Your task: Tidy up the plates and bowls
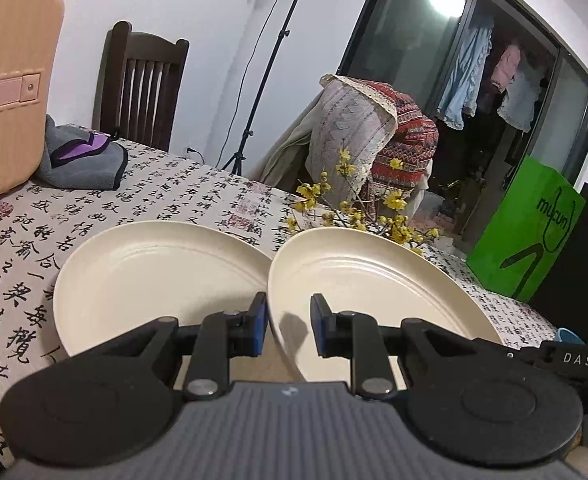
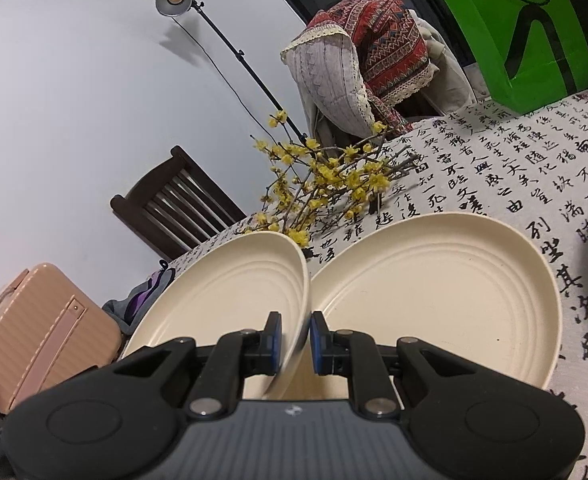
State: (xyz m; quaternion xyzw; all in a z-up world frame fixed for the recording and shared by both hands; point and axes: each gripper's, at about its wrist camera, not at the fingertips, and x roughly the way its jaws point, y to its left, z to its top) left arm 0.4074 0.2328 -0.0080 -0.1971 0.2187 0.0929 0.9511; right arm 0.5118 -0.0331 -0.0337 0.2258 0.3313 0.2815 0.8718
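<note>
Where a plate is too flat to be gripped across, it is taken by the rim, and both claws are closed on rims here.
The left claw (image 1: 289, 320) is clamped narrowly on the near edge of a tilted plate (image 1: 374, 280), one pad outside the lip and one inside. That plate is held off the cloth (image 1: 173, 192), its edge over the rim of a flat plate (image 1: 153, 280), probably so the two can be stacked. The right claw (image 2: 296, 332) is likewise pinched on the rim of a raised plate (image 2: 233, 292), beside a resting plate (image 2: 434, 292). Whether both claws share one plate cannot be told. Flowers (image 1: 374, 208) lie just behind and should be avoided.
</note>
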